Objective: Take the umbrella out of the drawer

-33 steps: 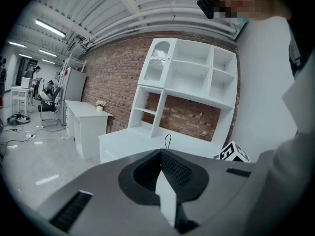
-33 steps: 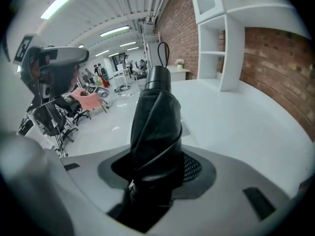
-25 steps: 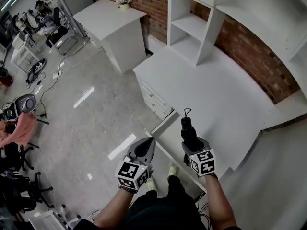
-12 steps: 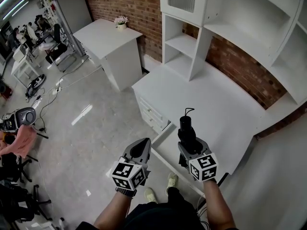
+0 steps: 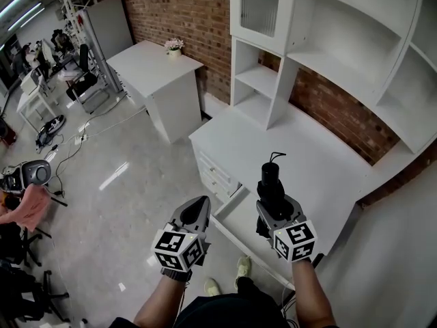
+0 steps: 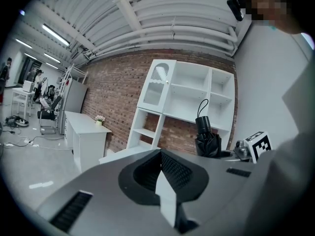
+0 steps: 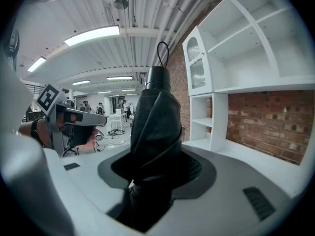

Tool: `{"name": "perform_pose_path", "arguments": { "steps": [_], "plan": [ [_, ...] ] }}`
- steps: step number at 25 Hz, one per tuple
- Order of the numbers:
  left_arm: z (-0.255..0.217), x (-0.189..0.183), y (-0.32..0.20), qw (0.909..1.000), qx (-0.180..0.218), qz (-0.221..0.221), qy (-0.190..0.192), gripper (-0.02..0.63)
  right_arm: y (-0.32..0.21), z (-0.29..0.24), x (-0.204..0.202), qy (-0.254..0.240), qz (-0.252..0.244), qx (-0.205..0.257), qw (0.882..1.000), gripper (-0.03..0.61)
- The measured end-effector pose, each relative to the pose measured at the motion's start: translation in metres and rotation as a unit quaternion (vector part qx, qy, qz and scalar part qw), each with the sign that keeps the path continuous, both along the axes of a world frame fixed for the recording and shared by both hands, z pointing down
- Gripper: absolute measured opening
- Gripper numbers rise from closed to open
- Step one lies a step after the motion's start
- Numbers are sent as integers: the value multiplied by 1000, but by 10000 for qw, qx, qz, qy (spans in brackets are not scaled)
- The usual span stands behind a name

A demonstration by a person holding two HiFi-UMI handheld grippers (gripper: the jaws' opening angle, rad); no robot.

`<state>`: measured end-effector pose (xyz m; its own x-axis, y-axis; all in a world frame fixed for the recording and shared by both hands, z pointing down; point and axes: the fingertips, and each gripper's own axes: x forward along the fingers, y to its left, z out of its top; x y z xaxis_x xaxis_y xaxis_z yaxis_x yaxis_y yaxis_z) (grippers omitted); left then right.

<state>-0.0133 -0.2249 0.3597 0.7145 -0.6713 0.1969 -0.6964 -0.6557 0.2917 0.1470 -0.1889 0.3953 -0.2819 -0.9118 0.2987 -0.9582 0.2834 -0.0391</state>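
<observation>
Right gripper: jaws partly apart and clamped on the folded black umbrella. The pads press on its lower, bundled fabric part. The umbrella stands nearly upright out of the jaws, with the handle end on top and a thin wrist loop above that.

Left gripper: jaws closed together, nothing between them. It is held level with the right gripper, to that gripper's left and apart from it.

Drawer: pulled open, below and between the two grippers. The umbrella is clear of it, held up in the air.

White desk top lies ahead of and below the right gripper. White shelf unit stands further ahead against the brick wall.
</observation>
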Motion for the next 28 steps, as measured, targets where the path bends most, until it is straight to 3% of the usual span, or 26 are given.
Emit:
{"name": "perform_pose_path", "arguments": {
  "steps": [13, 28],
  "plan": [
    [-44, -11, -3, 9994, 341, -16, 95, 6, 0, -68, 1, -90, 170, 703, 9973, 192],
    [-76, -23, -11, 9983, 575, -109, 16, 6, -2, -113, 2, -28, 294, 1156, 9929, 192]
  ]
}}
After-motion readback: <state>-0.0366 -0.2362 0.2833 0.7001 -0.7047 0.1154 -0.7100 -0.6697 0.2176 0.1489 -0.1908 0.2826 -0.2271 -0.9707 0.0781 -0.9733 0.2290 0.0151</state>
